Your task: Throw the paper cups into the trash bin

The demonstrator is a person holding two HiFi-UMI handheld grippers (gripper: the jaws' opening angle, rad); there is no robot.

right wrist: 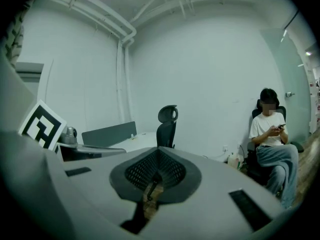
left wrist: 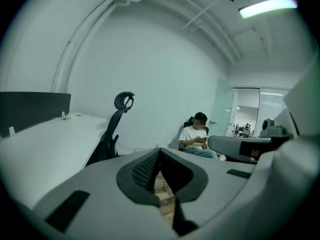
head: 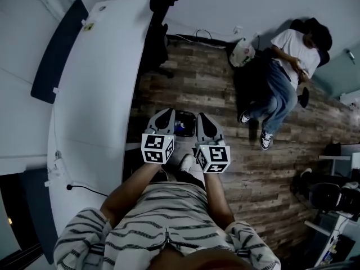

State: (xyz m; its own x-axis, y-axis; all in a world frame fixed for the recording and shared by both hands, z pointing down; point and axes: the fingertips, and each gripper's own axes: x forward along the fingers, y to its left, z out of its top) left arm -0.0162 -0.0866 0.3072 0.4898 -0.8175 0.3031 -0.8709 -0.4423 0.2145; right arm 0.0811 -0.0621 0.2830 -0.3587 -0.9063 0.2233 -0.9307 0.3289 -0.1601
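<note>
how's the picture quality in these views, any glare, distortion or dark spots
Head view: dim, with strong fisheye bending the white desk edge. Left gripper view: the ceiling light is blown out, with a dark round vignette at the corners. Right gripper view: even, flat light, same vignette, no glare.

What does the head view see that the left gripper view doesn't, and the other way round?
Only the head view: the wearer's striped shirt and the seated person's sneakers. Only the left gripper view: a long glowing ceiling light and a bright glass doorway. Both: the seated person in a white T-shirt, the long white desk and the black office chair.
</note>
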